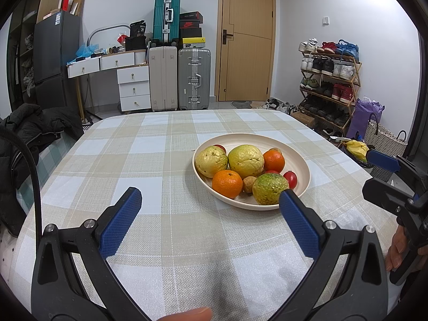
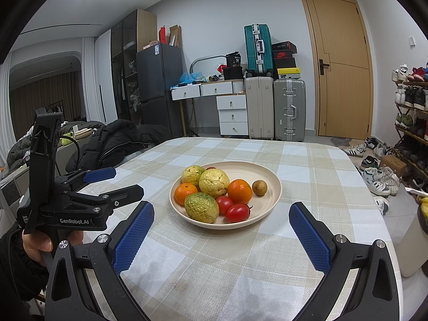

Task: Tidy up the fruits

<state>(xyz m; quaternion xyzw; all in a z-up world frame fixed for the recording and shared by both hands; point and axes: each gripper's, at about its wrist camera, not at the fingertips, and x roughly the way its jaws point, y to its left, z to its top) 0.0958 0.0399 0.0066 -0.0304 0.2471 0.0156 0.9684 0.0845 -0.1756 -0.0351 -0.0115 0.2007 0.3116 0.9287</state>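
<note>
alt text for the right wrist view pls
An open right gripper hangs over a checked tablecloth, facing a cream bowl of guavas, oranges and tomatoes. The left gripper, hand-held, is at left.

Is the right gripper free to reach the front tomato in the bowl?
Probably yes. The right gripper is open and empty, facing the bowl, and the tomato lies at the near rim with only bare cloth between.

"GenRobot.AI" in white on left tool (image 2: 100, 184) body, right wrist view. "36" on black bag (image 1: 138, 30) atop desk. Nike swoosh on red shoebox (image 2: 283, 54). Other labels too small.
</note>
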